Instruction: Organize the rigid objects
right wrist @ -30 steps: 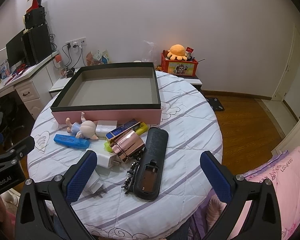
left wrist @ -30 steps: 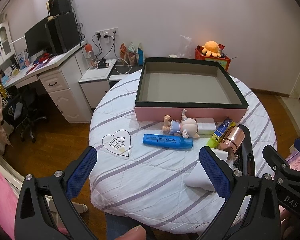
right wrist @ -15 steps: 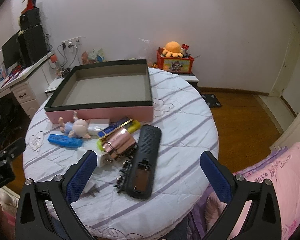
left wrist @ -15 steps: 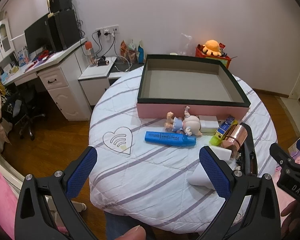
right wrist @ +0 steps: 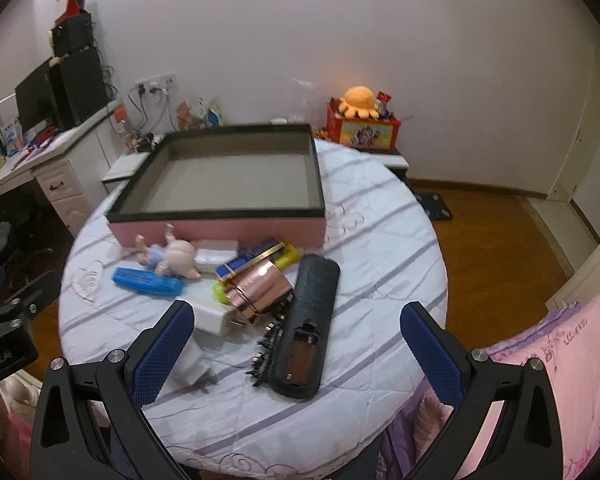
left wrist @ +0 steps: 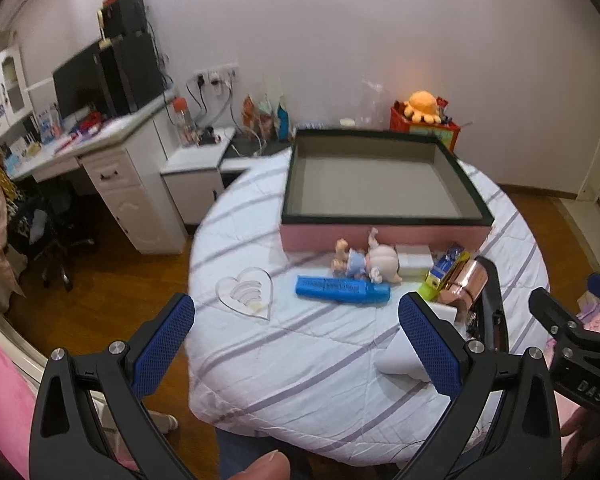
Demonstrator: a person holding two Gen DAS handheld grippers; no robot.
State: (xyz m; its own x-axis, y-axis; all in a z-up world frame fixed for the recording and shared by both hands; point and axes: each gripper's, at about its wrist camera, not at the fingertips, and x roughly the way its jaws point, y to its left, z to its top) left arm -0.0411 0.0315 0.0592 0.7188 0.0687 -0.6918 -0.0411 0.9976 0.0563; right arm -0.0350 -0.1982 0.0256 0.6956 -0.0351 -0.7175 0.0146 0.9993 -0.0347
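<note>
Ahead of both grippers stands a round table (left wrist: 300,360) under a striped white cover, with a shallow pink box (right wrist: 228,184) with a dark rim sitting at its far side, nothing inside it. The left gripper (left wrist: 296,344) hovers over the near edge with its jaws released wide and holding nothing; between and beyond its blue pads (left wrist: 164,344) lie a clear heart-shaped piece (left wrist: 246,294) and a blue highlighter (left wrist: 342,290). Just past the highlighter a small doll (left wrist: 366,260) lies against the box's front wall, beside a white block (left wrist: 414,262). The right gripper (right wrist: 296,344) is likewise spread open and empty. Between its jaws, further out, a black remote (right wrist: 308,320) lies face down with its battery bay uncovered, a black comb-like piece (right wrist: 266,346) touching its left side. Left of the remote sit a copper-coloured cylinder (right wrist: 260,290), a white plug adapter (right wrist: 212,314), a yellow-green marker (right wrist: 284,256) and a blue-and-gold packet (right wrist: 248,258), all crowded together near the box's front.
</note>
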